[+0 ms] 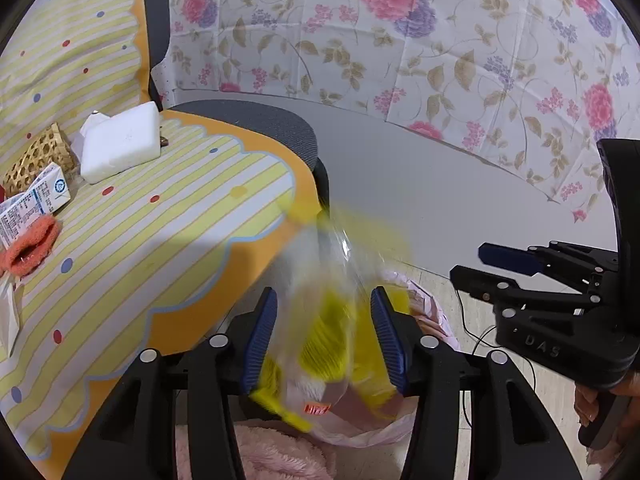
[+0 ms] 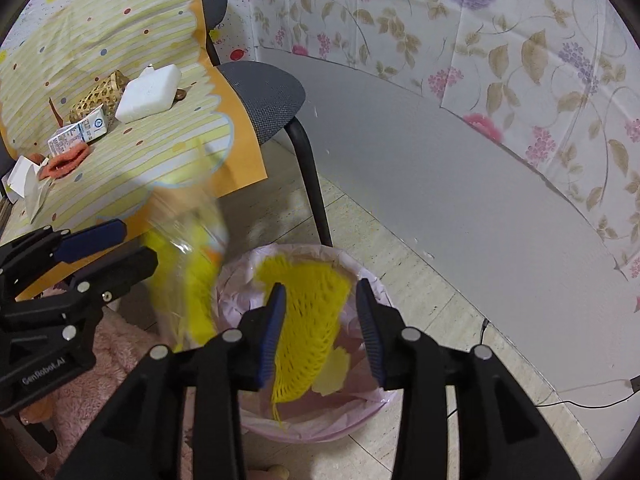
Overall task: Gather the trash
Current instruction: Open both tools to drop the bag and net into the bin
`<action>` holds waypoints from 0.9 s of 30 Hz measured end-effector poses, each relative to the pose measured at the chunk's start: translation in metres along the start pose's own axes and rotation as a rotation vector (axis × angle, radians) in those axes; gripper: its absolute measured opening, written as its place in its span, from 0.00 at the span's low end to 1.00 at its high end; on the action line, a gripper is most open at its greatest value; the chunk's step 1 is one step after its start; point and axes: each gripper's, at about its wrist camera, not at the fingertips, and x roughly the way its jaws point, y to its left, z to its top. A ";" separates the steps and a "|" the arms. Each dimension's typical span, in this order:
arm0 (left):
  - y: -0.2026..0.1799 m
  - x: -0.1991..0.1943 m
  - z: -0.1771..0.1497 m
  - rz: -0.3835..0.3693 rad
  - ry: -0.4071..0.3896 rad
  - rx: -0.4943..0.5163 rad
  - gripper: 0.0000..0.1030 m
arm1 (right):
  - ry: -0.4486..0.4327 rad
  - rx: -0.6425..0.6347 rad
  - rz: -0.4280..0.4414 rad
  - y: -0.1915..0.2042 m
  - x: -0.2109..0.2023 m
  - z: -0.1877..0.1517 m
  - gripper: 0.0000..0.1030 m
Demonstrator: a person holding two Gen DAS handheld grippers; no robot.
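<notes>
In the left wrist view the left gripper (image 1: 324, 344) fills the lower middle of the frame, its blue pads standing apart, and a blurred clear plastic wrapper (image 1: 320, 320) with yellow parts is between them; the pads do not seem to press on it, and the blur makes its exact edge hard to tell. Below the wrapper is the trash bin (image 1: 360, 434), lined with a pale pink bag. At the right edge of the same view the right gripper (image 1: 480, 262) appears from the side, with its jaws also apart. In the right wrist view the right gripper (image 2: 320, 332) is at the lower middle, open over the trash bin (image 2: 256, 428), and a yellow foam net (image 2: 304, 328) lies inside the bin, seen between the two pads but not pinched by them. The blurred wrapper (image 2: 188, 264) is left of the bin's rim, just beside the left gripper (image 2: 136, 246) at the left edge. In the upper left of both views a chair (image 2: 264, 92) carries a striped yellow cloth (image 2: 132, 32), and on it rest a white foam block (image 2: 148, 94), a small woven basket (image 2: 100, 94), a milk carton (image 2: 78, 134) and an orange knitted piece (image 2: 66, 162). A grey board (image 2: 440, 168) and a floral sheet (image 2: 440, 20) stand behind.
</notes>
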 end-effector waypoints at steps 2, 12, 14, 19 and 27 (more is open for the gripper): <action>0.003 -0.008 0.002 0.001 -0.011 -0.005 0.50 | -0.012 0.007 -0.008 -0.004 -0.006 0.001 0.38; 0.029 -0.070 0.004 0.122 -0.096 -0.038 0.55 | -0.147 0.030 0.037 -0.006 -0.061 0.016 0.42; 0.036 -0.082 0.002 0.134 -0.112 -0.054 0.59 | -0.162 0.012 0.046 0.002 -0.067 0.019 0.43; 0.047 -0.101 -0.003 0.158 -0.143 -0.070 0.61 | -0.150 -0.027 0.066 0.024 -0.061 0.021 0.47; 0.073 -0.132 -0.014 0.229 -0.177 -0.132 0.64 | -0.178 -0.065 0.098 0.045 -0.072 0.027 0.52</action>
